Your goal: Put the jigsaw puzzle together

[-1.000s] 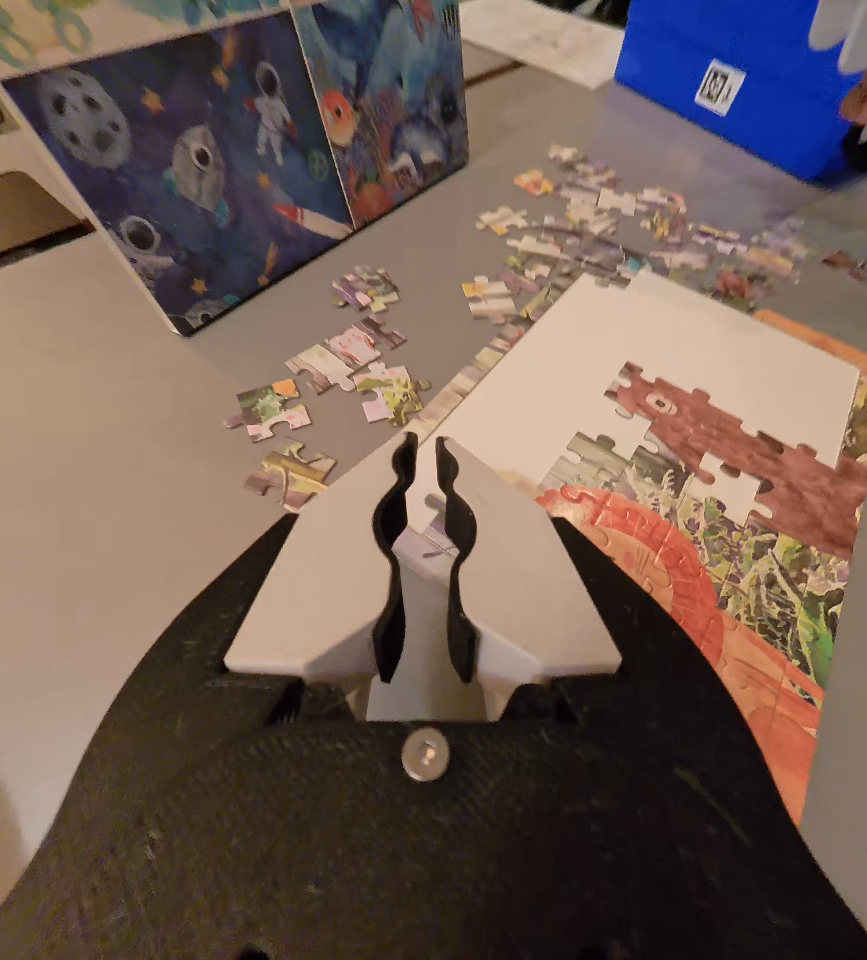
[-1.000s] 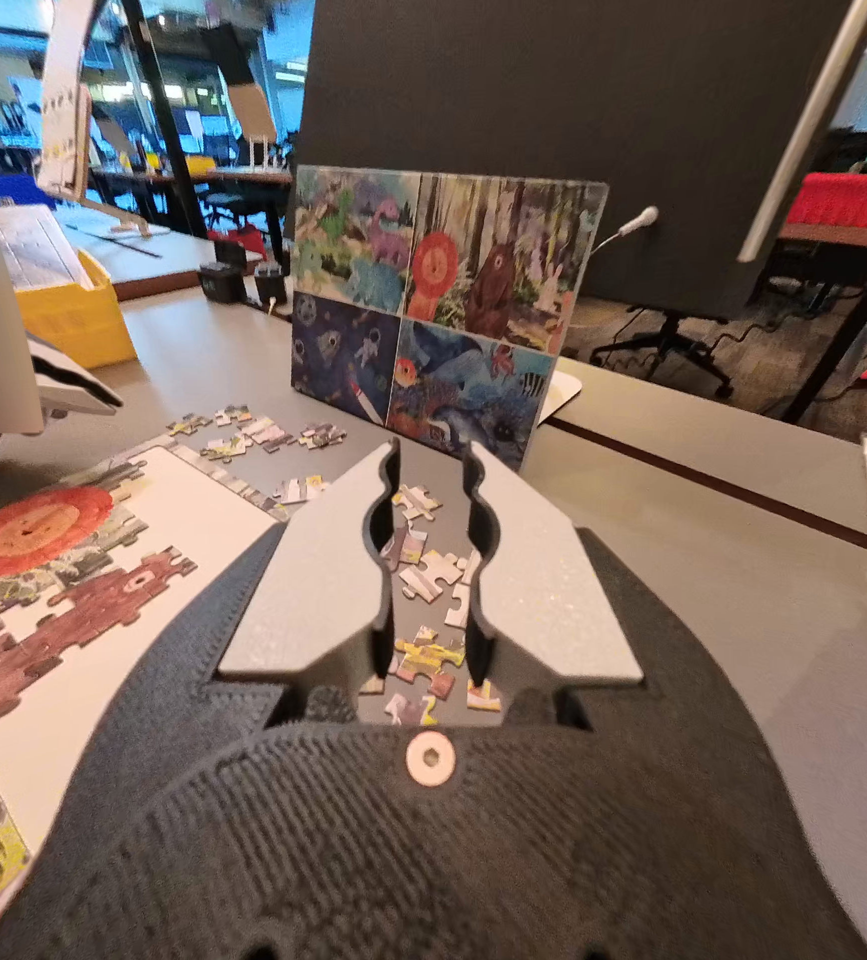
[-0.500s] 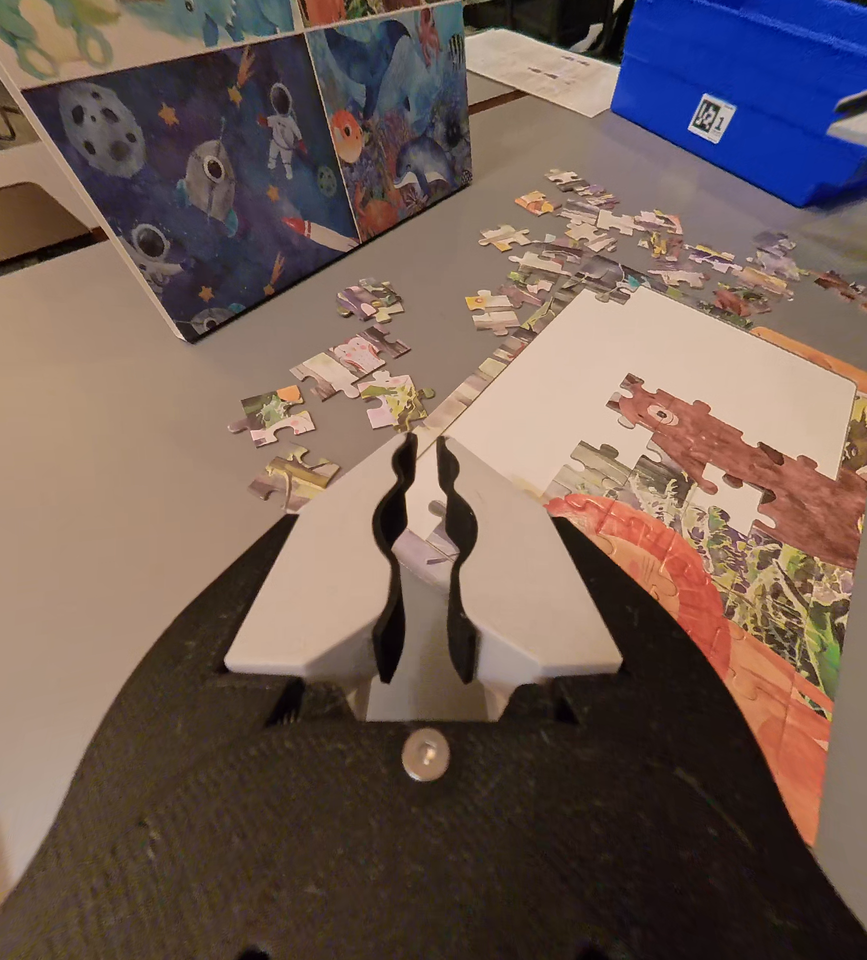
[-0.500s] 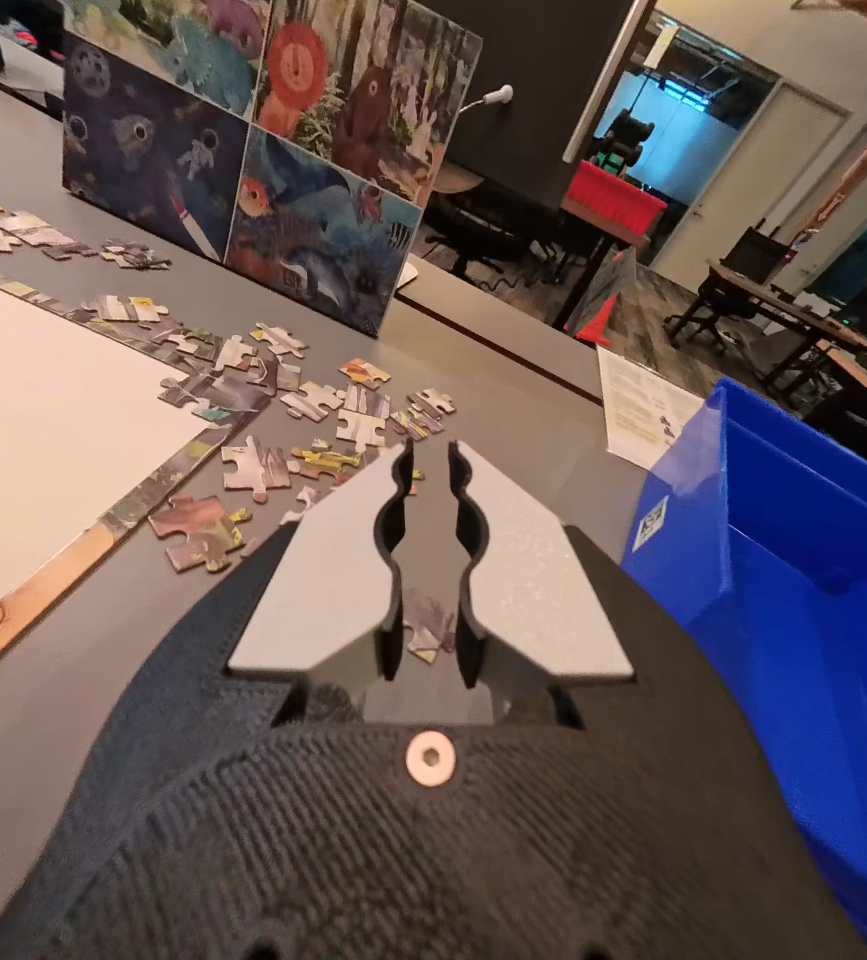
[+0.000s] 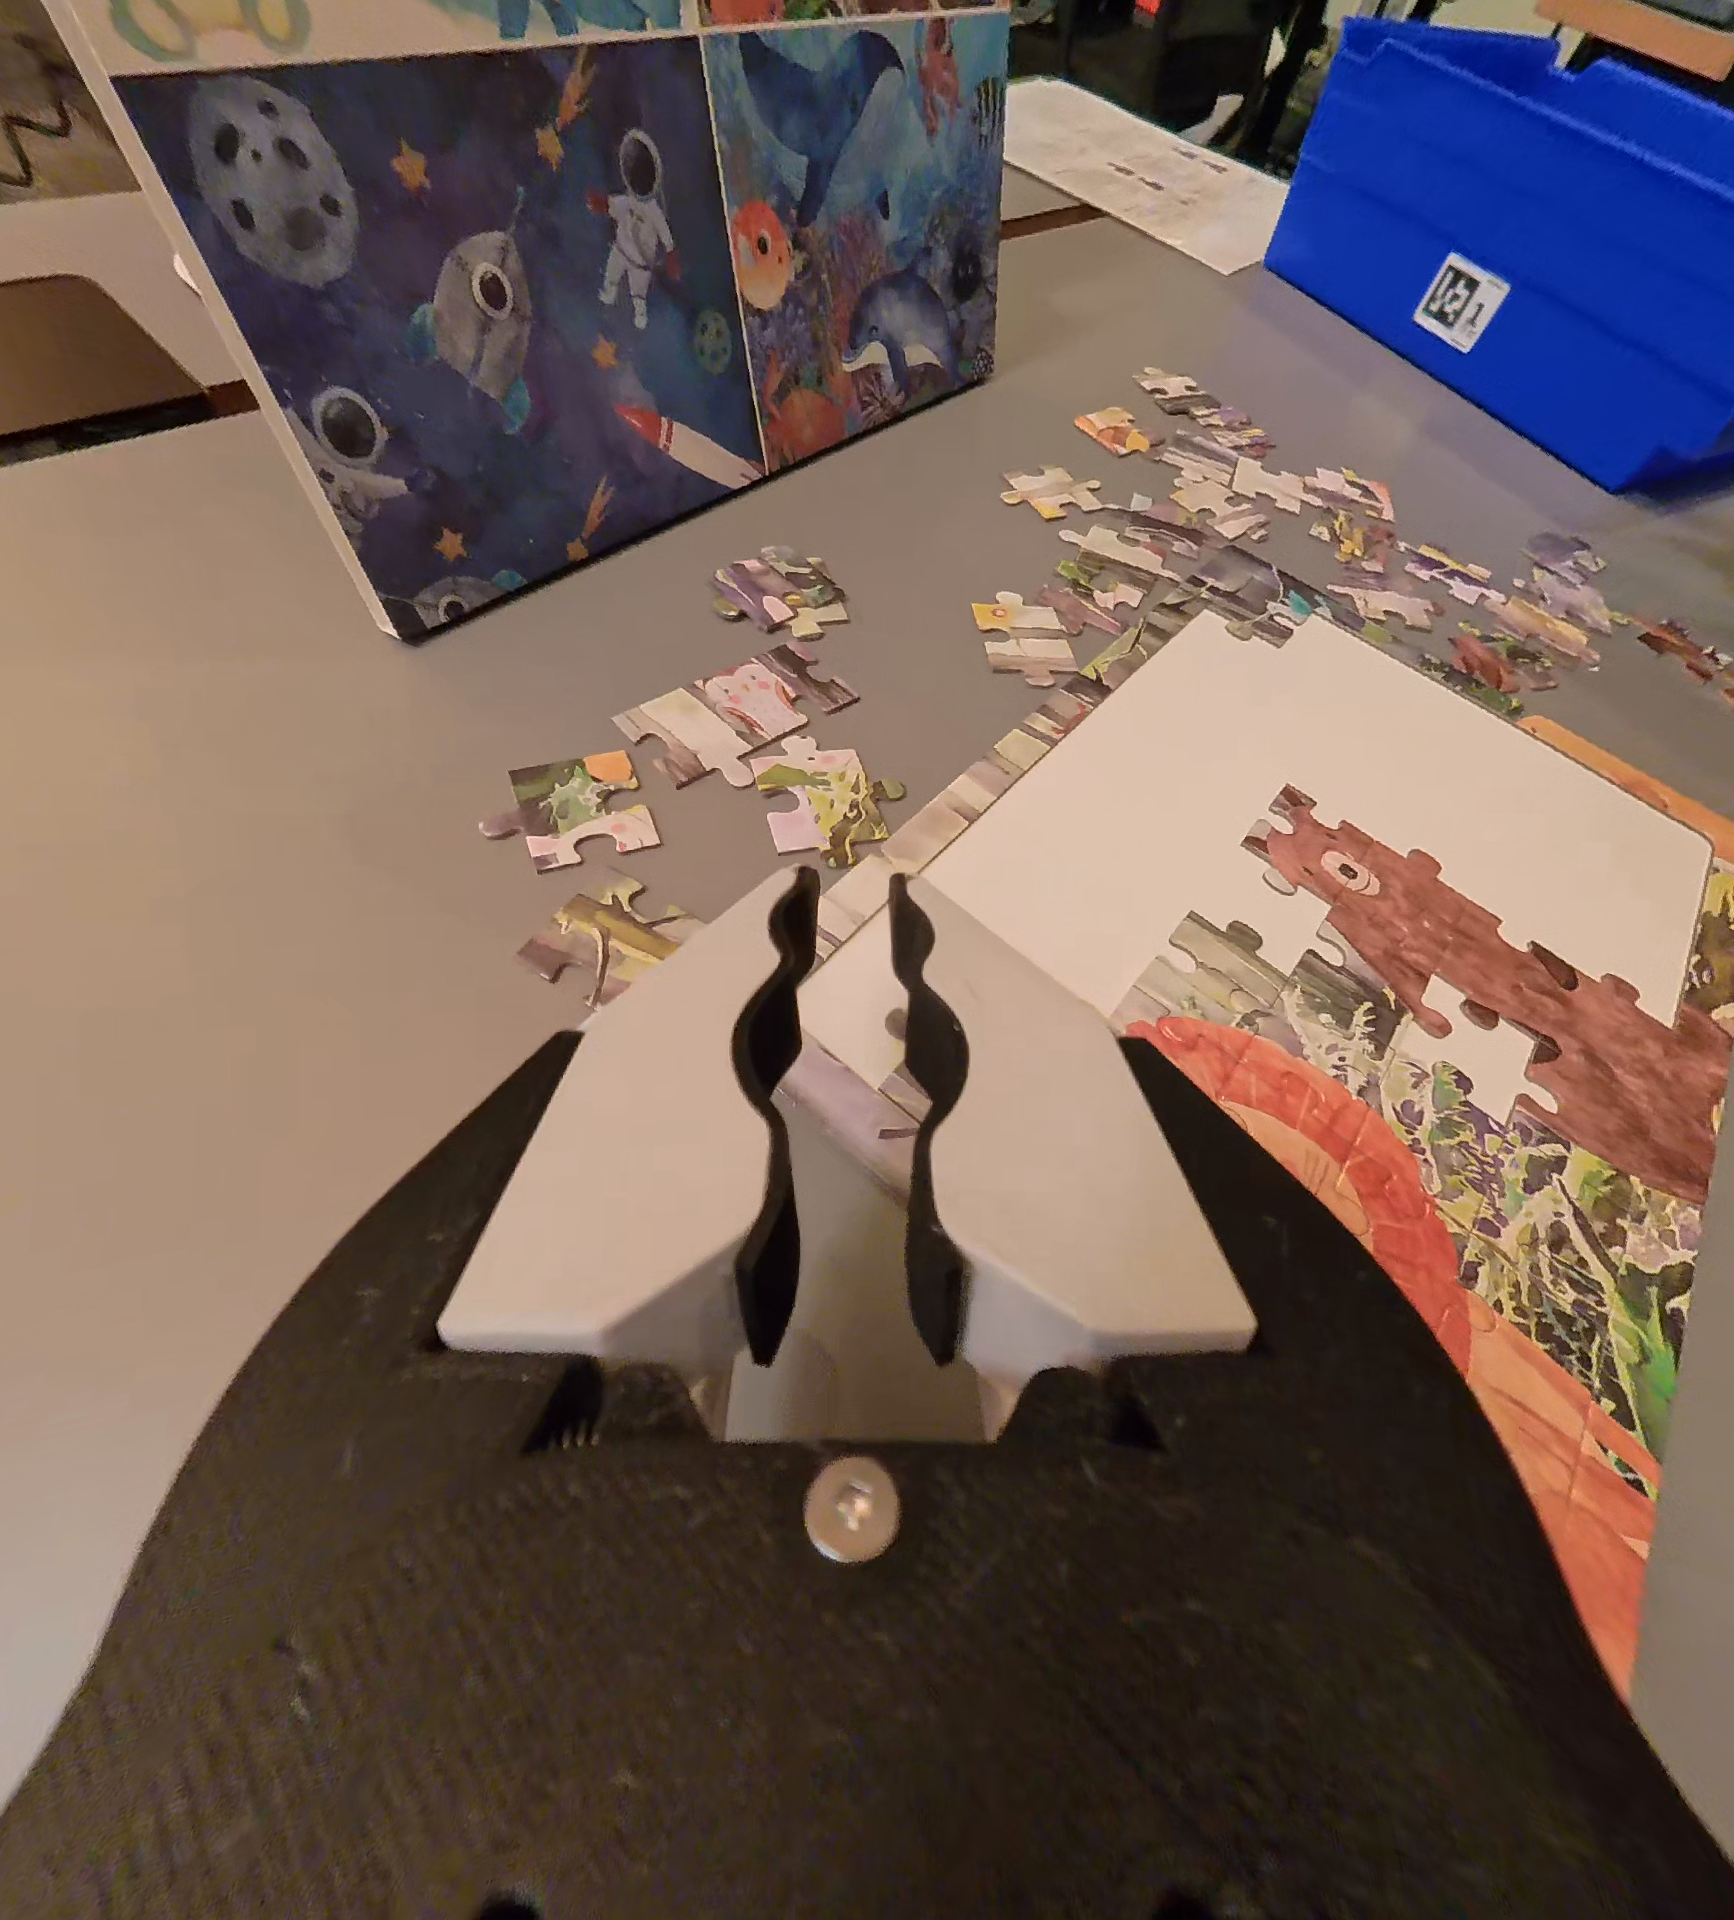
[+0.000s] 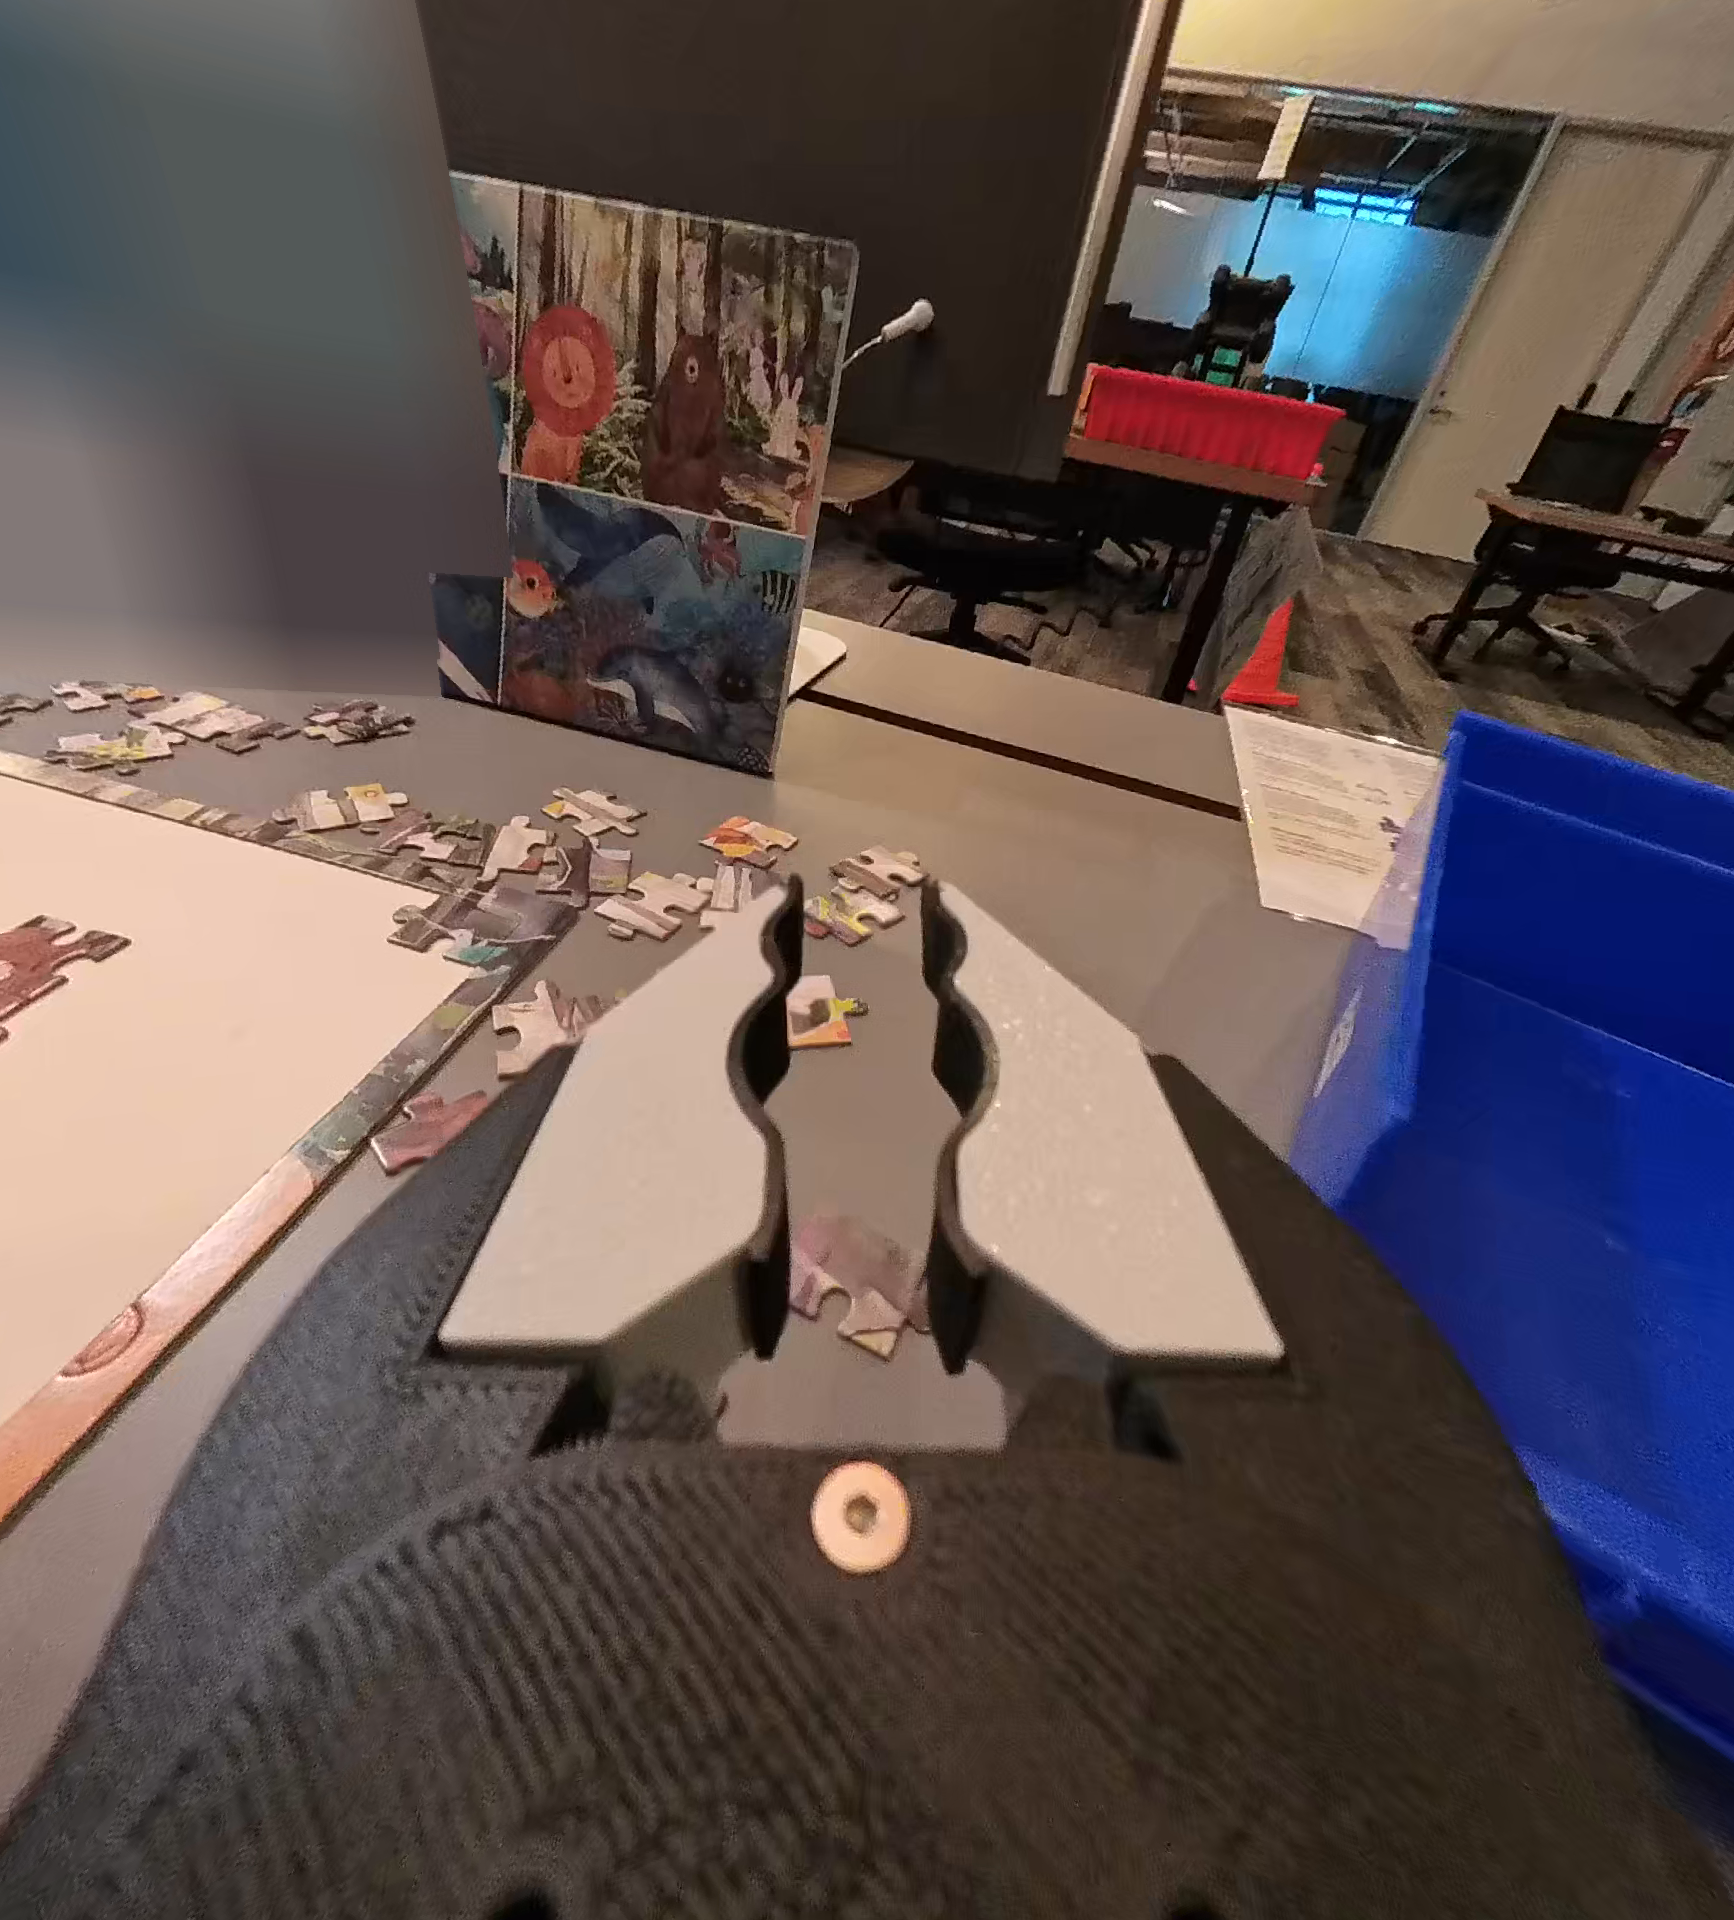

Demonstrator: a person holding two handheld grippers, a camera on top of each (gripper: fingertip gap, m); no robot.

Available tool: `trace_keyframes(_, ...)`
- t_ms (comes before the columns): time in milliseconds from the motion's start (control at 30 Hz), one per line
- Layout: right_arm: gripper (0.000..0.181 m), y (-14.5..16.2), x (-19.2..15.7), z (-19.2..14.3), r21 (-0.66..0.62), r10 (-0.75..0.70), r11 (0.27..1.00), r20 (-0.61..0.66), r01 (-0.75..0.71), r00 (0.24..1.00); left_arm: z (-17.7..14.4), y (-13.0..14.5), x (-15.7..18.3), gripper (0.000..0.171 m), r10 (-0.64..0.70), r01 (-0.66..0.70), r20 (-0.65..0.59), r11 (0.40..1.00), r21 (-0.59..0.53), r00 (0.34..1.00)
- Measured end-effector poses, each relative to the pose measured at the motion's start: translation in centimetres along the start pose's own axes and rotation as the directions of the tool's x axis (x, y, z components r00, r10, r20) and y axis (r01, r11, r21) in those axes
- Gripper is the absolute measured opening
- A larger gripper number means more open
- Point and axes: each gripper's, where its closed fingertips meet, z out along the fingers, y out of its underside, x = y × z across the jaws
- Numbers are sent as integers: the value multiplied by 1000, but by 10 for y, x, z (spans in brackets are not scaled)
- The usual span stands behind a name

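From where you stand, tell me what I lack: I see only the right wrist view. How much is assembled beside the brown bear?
Observer: An orange lion mane and green foliage join below the bear.
Operator: Is the bear complete?
Observer: No, one piece-shaped white gap remains inside it.
Operator: Where is the left tool?
Observer: The left tool is open and empty, pointing at the board's left border strip.

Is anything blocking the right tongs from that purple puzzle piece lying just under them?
Nothing visible does. The right tongs are open and empty, and the purple piece lies alone on bare table between the fingers.
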Motion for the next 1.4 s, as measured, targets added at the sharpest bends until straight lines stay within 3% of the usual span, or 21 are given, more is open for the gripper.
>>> trace_keyframes(133, 21, 5, -1, 6, -37, -53, 998, -13, 52, 999, 6, 7, 2, 16, 3, -4, -13, 998, -61, 1000)
trace_keyframes(200, 32, -1, -11, 9, -6, -29, 1000, 38, 29, 999, 7, 8, 5, 23, 10, -12, -28, 998, -67, 1000)
trace_keyframes(267, 46, -26, -51, 11, 105, 105, 985, 260, -136, 960, 7, 7, 8, 30, 0, -4, -59, 998, -62, 998)
trace_keyframes(333, 55, -45, -100, 13, 130, 143, 963, 502, -237, 853, 7, 6, 10, 33, -18, 13, -88, 999, -52, 996)
trace_keyframes(433, 69, -31, -144, 34, -13, 68, 997, 606, -75, 793, 7, 6, 12, 36, -29, 23, -103, 998, -54, 994)
trace_keyframes(500, 82, -27, -154, 50, -56, -3, 997, 607, 47, 795, 8, 7, 12, 37, -16, 10, -95, 998, -60, 995)
trace_keyframes(633, 74, -14, -148, 79, -93, -117, 975, 558, 202, 822, 9, 8, 13, 37, 11, -16, -83, 998, -66, 996)
trace_keyframes(800, 64, 13, -140, 82, -194, 41, 977, 562, 84, 826, 10, 9, 15, 37, 19, -25, -88, 997, -77, 996)
trace_keyframes(1100, 54, 1, -121, 82, -153, 172, 983, 532, -105, 829, 11, 11, 15, 37, 5, -15, -98, 995, -96, 995)
trace_keyframes(1400, 52, 7, -121, 85, -166, 165, 982, 524, -90, 835, 12, 12, 15, 36, 22, -31, -91, 995, -99, 996)
